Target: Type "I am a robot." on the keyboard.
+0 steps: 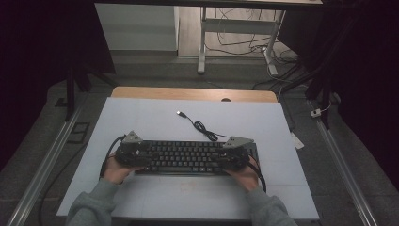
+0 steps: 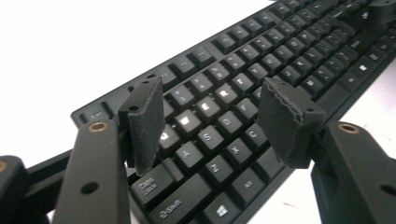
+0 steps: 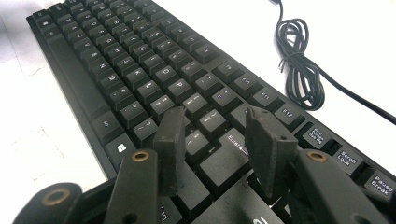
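- Nearest the person, at the front of the white table (image 1: 141,197), both hands held grippers at the ends of a black keyboard (image 1: 188,157).
- Over the keyboard's left end, the left gripper (image 2: 215,119) had its jaws spread wide above the letter keys, pads clear and nothing between them.
- Over the right end, the right gripper (image 3: 217,149) stood about half open above the Enter key (image 3: 224,161), gripping nothing.
- By the look of it, the step in hand was lining up on the keyboard; the next move would call for lowering both pairs of jaws onto its ends or keys evenly.
- Farther back, the keyboard's cable (image 1: 203,127) lay coiled loose on the table, plug unconnected.
- No containers stood on the table.
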Tool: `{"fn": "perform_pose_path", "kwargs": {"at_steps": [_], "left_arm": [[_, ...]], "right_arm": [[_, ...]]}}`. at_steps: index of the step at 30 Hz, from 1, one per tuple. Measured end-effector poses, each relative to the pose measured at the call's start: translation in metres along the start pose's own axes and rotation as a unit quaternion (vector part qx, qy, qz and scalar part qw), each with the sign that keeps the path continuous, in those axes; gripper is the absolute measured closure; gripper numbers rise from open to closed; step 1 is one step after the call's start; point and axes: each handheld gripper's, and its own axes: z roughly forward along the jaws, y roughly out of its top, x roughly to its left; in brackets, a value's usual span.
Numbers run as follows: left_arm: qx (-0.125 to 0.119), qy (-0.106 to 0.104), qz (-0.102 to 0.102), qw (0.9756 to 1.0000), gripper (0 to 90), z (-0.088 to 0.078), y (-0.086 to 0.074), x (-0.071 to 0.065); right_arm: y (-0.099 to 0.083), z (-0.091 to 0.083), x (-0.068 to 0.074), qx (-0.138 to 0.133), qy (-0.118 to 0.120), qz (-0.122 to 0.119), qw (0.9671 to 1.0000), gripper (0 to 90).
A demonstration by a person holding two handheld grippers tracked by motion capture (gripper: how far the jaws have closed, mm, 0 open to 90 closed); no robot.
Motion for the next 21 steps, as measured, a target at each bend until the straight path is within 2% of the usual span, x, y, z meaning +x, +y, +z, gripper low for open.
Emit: {"fn": "perform_pose_path", "kwargs": {"at_steps": [7, 21], "left_arm": [[0.002, 0.011, -0.012, 0.9999, 38.2, -0.0024, -0.0023, 0.0074], [0.005, 0.022, -0.011, 0.9997, 40.5, 0.0009, -0.0022, 0.008]], "right_arm": [[0.0, 0.0002, 0.0003, 0.0, 0.0, 0.0, 1.0, 57.7], [0.0, 0.0006, 0.0005, 0.0, 0.0, -0.001, 1.0, 57.6]]}}
